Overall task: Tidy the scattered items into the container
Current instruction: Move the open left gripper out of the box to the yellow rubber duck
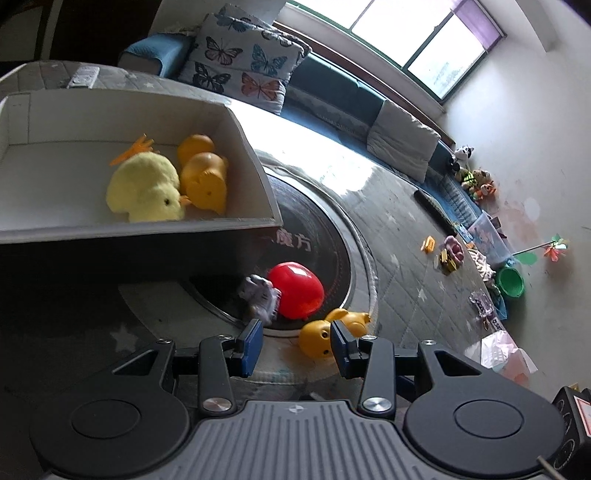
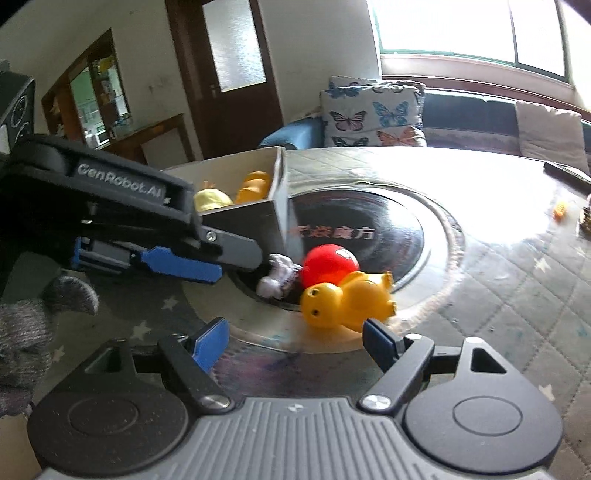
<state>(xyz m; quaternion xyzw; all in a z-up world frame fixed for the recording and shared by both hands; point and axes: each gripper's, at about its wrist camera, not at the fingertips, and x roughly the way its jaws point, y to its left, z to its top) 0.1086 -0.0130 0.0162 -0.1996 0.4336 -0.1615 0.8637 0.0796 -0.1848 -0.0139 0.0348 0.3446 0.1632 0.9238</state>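
From my left wrist camera, the left gripper (image 1: 295, 341) has its fingers partly apart with nothing between them. Just beyond lie an orange duck (image 1: 325, 334), a red ball (image 1: 297, 291) and a small grey toy (image 1: 258, 295). The white box (image 1: 236, 122) holds a fluffy yellow chick (image 1: 147, 190) and two more orange ducks.

From my right wrist camera, the right gripper (image 2: 295, 345) stands wide and empty, the orange duck (image 2: 347, 301) lying just ahead of its fingertips, the red ball (image 2: 328, 264) behind it

Bright windows (image 2: 476, 29) light pale walls (image 1: 535, 110). A blue sofa (image 2: 469, 110) holds butterfly cushions (image 2: 373, 114). A brown door (image 2: 229, 74) stands shut.
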